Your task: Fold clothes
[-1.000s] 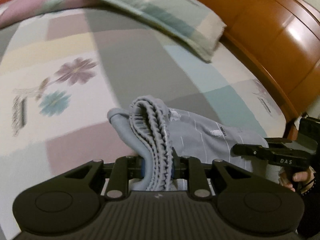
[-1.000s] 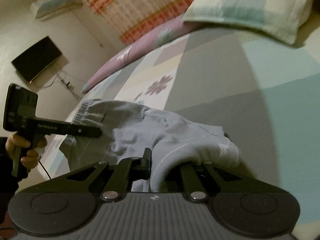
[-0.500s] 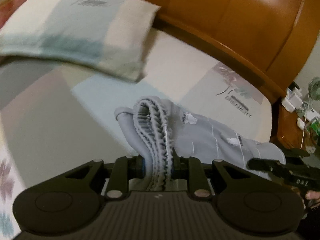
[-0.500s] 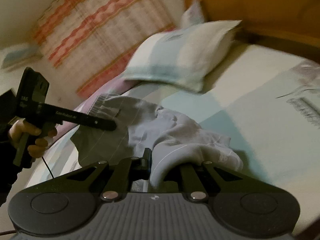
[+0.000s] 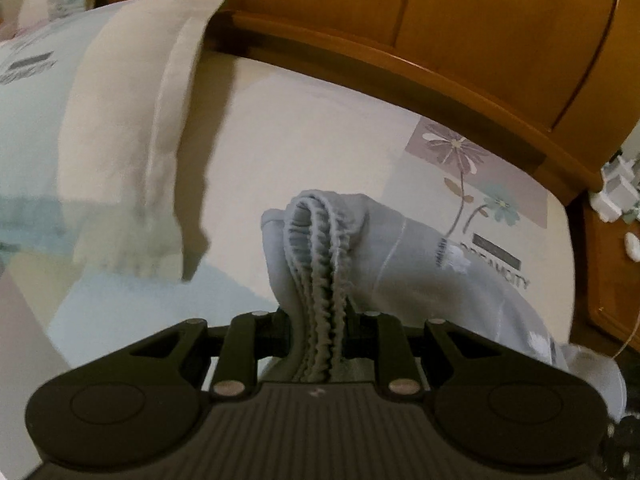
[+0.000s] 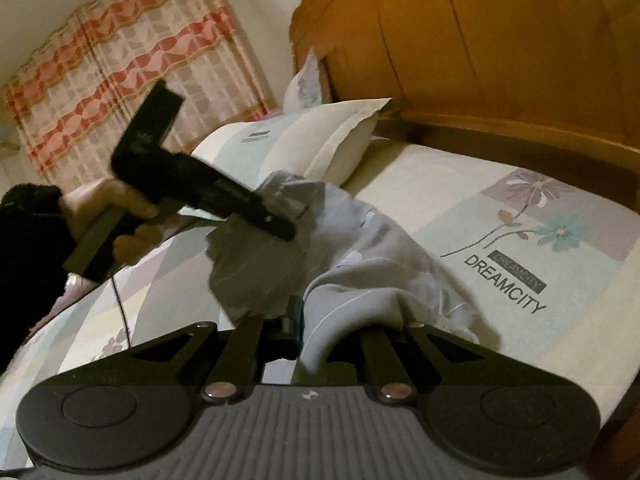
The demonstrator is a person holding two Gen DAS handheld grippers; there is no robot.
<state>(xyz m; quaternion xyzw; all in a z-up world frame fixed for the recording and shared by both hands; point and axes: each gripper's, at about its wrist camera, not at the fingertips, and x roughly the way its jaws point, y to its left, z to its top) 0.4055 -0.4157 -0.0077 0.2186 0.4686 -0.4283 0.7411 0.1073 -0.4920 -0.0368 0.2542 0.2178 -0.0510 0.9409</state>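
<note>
Grey garment (image 5: 420, 264) hangs pinched by left gripper (image 5: 318, 320) and, seemingly, right gripper (image 6: 328, 320), bedsheet (image 6: 440, 184) bare beyond.

Pale grey trousers (image 5: 420, 264) with thin white lines and small white prints, ribbed grey waistband (image 5: 320, 280) at frame centre. Black grippers: left gripper (image 5: 318, 322) at bottom centre, right gripper (image 6: 332, 320) likewise. Cream bedsheet (image 6: 432, 184) in pastel blocks of mauve, pale blue and grey, with purple and teal flowers and dark "DREAMCITY" lettering at right. Cream and pale blue pillow (image 5: 100, 120) at upper left. Glossy orange-brown wooden headboard (image 5: 440, 12) across the top. Red, pink and white patterned curtain (image 6: 120, 80) at upper left.
</note>
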